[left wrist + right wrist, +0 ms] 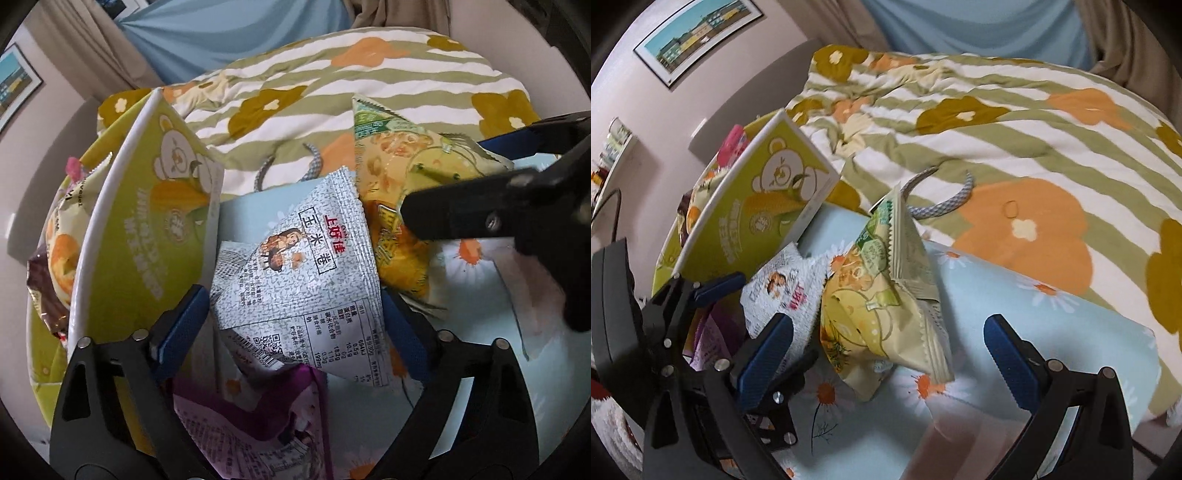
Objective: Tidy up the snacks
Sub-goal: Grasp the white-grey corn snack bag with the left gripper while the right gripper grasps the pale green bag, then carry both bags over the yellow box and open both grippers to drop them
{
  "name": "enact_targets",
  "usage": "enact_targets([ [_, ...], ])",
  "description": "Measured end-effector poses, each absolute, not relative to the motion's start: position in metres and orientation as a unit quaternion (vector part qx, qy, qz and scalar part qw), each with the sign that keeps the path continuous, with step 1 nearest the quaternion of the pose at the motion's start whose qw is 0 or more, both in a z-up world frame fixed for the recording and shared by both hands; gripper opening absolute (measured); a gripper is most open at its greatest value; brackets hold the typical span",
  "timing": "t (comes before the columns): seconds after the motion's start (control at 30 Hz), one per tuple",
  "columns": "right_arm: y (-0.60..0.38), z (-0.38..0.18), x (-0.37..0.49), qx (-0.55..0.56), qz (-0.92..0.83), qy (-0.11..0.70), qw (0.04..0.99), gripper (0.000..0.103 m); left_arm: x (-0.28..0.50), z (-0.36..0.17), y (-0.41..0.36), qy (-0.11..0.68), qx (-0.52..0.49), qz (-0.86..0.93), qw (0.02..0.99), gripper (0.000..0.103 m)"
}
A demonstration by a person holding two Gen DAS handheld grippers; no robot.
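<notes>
Left wrist view: left gripper (295, 314) spread wide around silver-grey snack packet (299, 258), blue pads beside its edges, contact not clear. Purple packet (258, 402) just below, yellow-green packet (399, 206) to the right, all lying on pale blue daisy-print cloth (480, 280) beside green bear-print box (155, 229).

Right wrist view: right gripper (890, 354) wide open, straddling yellow-green packet (882, 317), gripping nothing. Striped floral quilt (1034, 147) behind.

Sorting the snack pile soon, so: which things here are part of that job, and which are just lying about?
Job: silver packet; yellow packet; purple packet; green box.
Lying about: flowered quilt; grey cord; framed picture.
</notes>
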State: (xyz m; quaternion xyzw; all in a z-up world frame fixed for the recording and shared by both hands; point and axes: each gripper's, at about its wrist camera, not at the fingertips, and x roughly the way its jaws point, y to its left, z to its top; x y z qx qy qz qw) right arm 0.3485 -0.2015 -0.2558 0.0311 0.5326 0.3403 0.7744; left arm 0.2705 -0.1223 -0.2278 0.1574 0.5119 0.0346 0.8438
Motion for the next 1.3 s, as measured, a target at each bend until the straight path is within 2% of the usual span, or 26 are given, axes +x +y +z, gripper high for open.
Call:
enact_targets([
  [0.1,-0.196,-0.263,0.352,0.029,0.349,0.539,0.766,0.101,0.271,-0.227,-0.121,0.512,0.153,0.035,0.845,0.087],
  [0.23,-0.191,-0.269,0.355,0.030,0.357,0.547,0.757,0.096,0.272,-0.227,-0.119,0.513,0.156,0.040,0.843,0.077],
  [0.4,-0.186,-0.276,0.355,0.026,0.364,0.556,0.747,0.086,0.272,-0.223,-0.114,0.518,0.150,0.044,0.841,0.072],
  [0.63,-0.181,-0.282,0.357,0.028,0.367,0.560,0.743,0.082,0.269,-0.215,-0.114,0.518,0.137,0.041,0.844,0.070],
  [0.83,-0.176,-0.287,0.360,0.036,0.368,0.564,0.739,0.072,0.268,-0.212,-0.113,0.516,0.134,0.042,0.845,0.070],
  [0.87,-0.175,-0.287,0.359,0.035,0.367,0.563,0.739,0.070,0.268,-0.212,-0.113,0.516,0.133,0.042,0.845,0.070],
  [0.9,-0.175,-0.287,0.358,0.035,0.366,0.563,0.740,0.062,0.267,-0.212,-0.113,0.516,0.133,0.043,0.845,0.070],
  [0.97,-0.176,-0.287,0.355,0.036,0.365,0.563,0.741,0.061,0.266,-0.210,-0.113,0.515,0.131,0.043,0.846,0.070],
  [1.0,-0.178,-0.287,0.353,0.038,0.364,0.562,0.742,0.053,0.265,-0.209,-0.113,0.514,0.130,0.043,0.847,0.070],
  [1.3,-0.209,-0.256,0.336,0.057,0.335,0.541,0.769,0.052,0.256,-0.175,-0.123,0.486,0.120,0.026,0.865,0.070],
])
